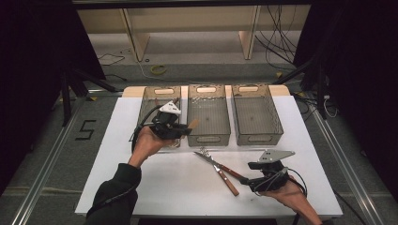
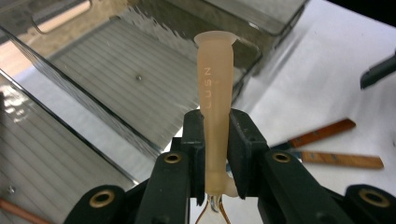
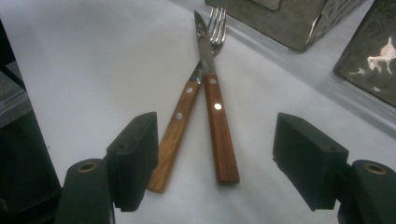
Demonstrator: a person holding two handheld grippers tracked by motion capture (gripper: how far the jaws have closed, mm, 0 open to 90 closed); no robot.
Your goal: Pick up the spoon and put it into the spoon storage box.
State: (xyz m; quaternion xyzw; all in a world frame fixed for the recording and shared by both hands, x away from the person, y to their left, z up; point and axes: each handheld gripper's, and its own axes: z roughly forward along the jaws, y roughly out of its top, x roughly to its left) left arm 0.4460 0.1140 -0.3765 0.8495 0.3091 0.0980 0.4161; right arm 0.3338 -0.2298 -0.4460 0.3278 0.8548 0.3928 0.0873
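Above the gap between the left bin (image 1: 159, 101) and the middle bin (image 1: 208, 112), the left gripper (image 2: 216, 149) is pressed tight on a pale translucent handle (image 2: 215, 93), which stands upright between its jaws over the bin walls. Nearer the table's (image 1: 141, 187) front edge, the right gripper (image 3: 215, 161) is spread wide, its jaws either side of the wooden handles of a knife (image 3: 217, 126) and a fork (image 3: 180, 121), which lie crossed on the white surface.
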